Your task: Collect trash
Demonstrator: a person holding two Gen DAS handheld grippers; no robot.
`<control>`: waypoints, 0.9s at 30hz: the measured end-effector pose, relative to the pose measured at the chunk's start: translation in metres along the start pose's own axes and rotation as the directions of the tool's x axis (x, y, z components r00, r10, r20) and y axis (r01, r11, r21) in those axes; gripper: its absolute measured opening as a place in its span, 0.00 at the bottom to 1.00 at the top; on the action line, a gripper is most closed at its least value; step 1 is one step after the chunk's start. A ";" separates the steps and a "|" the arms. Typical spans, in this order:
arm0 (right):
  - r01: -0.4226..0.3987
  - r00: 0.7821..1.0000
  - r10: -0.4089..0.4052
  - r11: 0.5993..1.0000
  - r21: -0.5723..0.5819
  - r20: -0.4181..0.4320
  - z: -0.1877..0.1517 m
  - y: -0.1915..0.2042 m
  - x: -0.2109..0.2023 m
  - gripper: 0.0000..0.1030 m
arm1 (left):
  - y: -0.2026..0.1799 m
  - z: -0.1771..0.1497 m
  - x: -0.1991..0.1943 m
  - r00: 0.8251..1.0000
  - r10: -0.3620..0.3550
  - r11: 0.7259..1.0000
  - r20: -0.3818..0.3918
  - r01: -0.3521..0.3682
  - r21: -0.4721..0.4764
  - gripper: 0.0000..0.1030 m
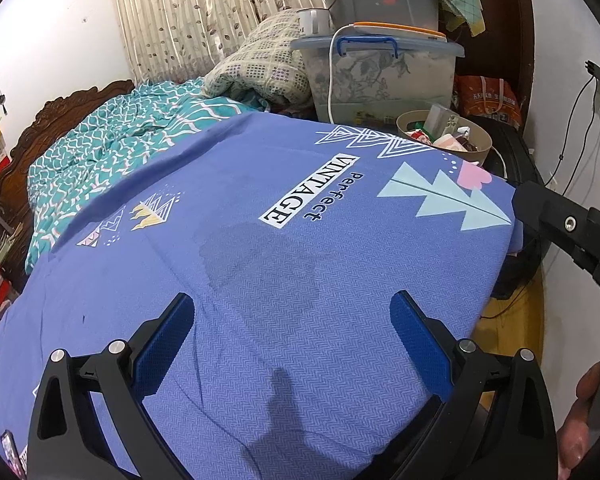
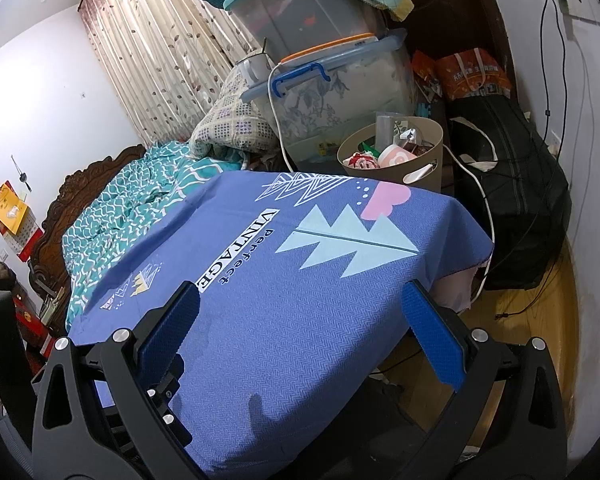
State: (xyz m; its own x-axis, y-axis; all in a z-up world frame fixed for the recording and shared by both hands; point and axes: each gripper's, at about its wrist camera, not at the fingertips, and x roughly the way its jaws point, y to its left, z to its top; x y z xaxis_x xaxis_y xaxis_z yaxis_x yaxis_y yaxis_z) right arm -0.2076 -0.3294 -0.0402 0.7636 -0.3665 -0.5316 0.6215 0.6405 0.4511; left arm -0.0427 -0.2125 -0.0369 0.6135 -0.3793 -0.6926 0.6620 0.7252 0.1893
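Both grippers, left gripper [image 1: 292,344] and right gripper [image 2: 300,336], hang wide open and empty over a blue bedsheet [image 1: 284,280]. The beige bin [image 2: 396,160] at one o'clock already holds trash; collecting appears nearly done.

My left hand-held gripper [image 1: 292,344] is matt black plastic with textured blue pads and bright metal screws. The bed sheet [image 1: 260,280] is blue woven cloth with a herringbone texture. The storage box [image 1: 380,76] is translucent plastic. The headboard [image 2: 80,200] is carved, glossy wood. The floor [image 2: 540,340] is polished wood.
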 end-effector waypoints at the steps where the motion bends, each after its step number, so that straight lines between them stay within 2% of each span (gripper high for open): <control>1: 0.000 1.000 0.000 1.000 -0.001 0.000 0.000 0.000 0.000 0.97 | 0.000 0.000 0.000 1.000 -0.001 1.000 0.000 0.001 0.001 0.92; 21: 0.002 1.000 -0.002 1.000 -0.003 0.001 0.002 0.000 -0.003 0.97 | -0.002 -0.001 0.001 1.000 -0.004 1.000 0.002 0.004 0.009 0.92; 27: 0.002 1.000 -0.002 1.000 -0.006 0.001 0.004 0.002 -0.003 0.97 | -0.004 -0.002 0.000 0.999 -0.033 0.999 0.006 0.033 0.021 0.92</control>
State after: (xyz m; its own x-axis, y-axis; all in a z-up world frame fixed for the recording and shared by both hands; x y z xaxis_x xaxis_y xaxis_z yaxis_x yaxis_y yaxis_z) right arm -0.2080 -0.3298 -0.0352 0.7624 -0.3687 -0.5319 0.6222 0.6437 0.4457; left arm -0.0464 -0.2139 -0.0389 0.5940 -0.4067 -0.6941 0.6909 0.7000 0.1810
